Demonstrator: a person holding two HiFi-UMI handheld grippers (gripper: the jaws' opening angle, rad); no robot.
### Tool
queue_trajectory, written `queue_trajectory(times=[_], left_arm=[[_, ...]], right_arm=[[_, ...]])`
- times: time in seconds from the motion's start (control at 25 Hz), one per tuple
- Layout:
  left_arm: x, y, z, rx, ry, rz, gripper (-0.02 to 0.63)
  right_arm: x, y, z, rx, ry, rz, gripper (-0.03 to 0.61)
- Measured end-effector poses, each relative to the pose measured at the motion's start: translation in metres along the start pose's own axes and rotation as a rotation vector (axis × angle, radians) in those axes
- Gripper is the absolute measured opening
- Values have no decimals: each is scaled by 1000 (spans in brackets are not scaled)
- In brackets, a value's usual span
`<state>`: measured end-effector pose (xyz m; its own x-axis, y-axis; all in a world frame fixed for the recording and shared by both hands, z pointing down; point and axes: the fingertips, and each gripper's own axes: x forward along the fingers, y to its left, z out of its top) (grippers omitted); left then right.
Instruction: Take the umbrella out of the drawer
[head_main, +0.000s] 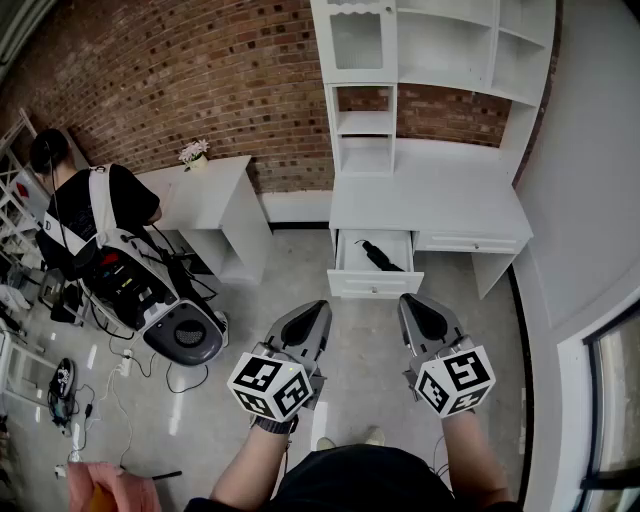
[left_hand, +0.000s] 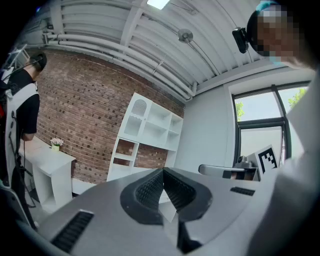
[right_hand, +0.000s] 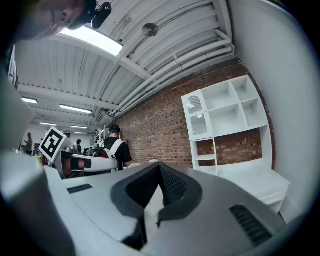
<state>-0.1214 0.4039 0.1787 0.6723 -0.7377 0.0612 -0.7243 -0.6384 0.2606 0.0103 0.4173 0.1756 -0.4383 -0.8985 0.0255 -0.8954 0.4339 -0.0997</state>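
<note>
- The umbrella (head_main: 381, 257) is a small black folded one, lying in the open drawer (head_main: 374, 285) on the left side of the white desk (head_main: 440, 200). The drawer is pulled out toward the person, so imo nothing needs opening first.
- Handling: it looks like a compact folding type, so I'd guess it's light, with a stiff core under soft, slightly slick fabric. It's probably not fragile, but the cloth will likely squish and slide if you pinch only that.
- Where to grab: I'd go for the middle of the body, with the jaws closing across its narrow width so it doesn't tip on the lift. The handle end would be firmer, but honestly it's too small in the head view to tell which end that is.
- Orientation: in the head view the long axis runs diagonally, from the drawer's back-left toward its front-right. It seems to lie flat, not propped up. The jaws would need turning to sit across that diagonal.
- Left gripper (head_main: 320, 306): the jaws are fully closed, tips meeting, with nothing in them. It's held out level above the floor, short of the drawer front.
- Right gripper (head_main: 408, 300): same deal. Its own view shows the tips together with nothing between them, and it's also clear of the drawer.
- Whichever one goes in has to open up before any grab.
</note>
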Motion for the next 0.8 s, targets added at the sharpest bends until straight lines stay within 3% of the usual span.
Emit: queue_trajectory(times=[0.48, 0.8], left_arm=[[23, -26, -7, -4, 7, 11, 6], [42, -46, -23, 2, 14, 20, 6]], right_arm=[[-16, -28, 4, 10, -3, 29, 3], [-36, -52, 4, 40, -60, 47, 5]])
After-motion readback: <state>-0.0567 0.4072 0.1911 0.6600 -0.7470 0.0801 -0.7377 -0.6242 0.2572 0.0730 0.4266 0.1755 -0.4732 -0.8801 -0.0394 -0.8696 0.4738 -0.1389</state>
